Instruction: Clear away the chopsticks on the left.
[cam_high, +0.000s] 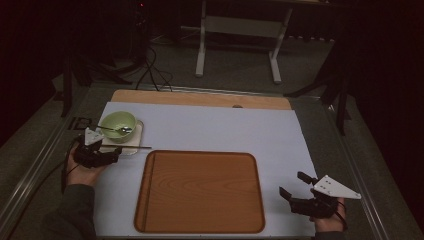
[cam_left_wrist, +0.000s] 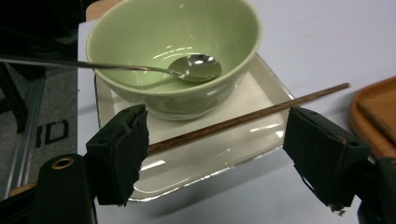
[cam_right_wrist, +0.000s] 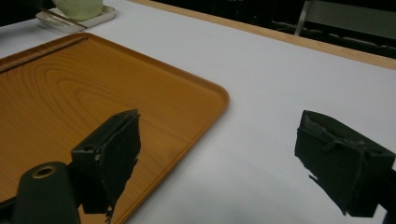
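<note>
1. My left tongs (cam_left_wrist: 215, 149) are spread wide, one jaw at each side of the chopstick (cam_left_wrist: 247, 116), not yet pinching it; I judge I'm lined up to grab it.
2. The chopstick lies across the small dish (cam_left_wrist: 261, 88) just ahead of those tongs, propped on the rim so there's room to get under it.
3. Beyond it the bowl (cam_left_wrist: 140, 32) sits on the dish, with the spoon (cam_left_wrist: 194, 66) resting inside.
4. My right tongs (cam_right_wrist: 217, 154) hang spread over the worktop (cam_right_wrist: 280, 84), the tray (cam_right_wrist: 70, 88) at their left, waiting clear.
</note>
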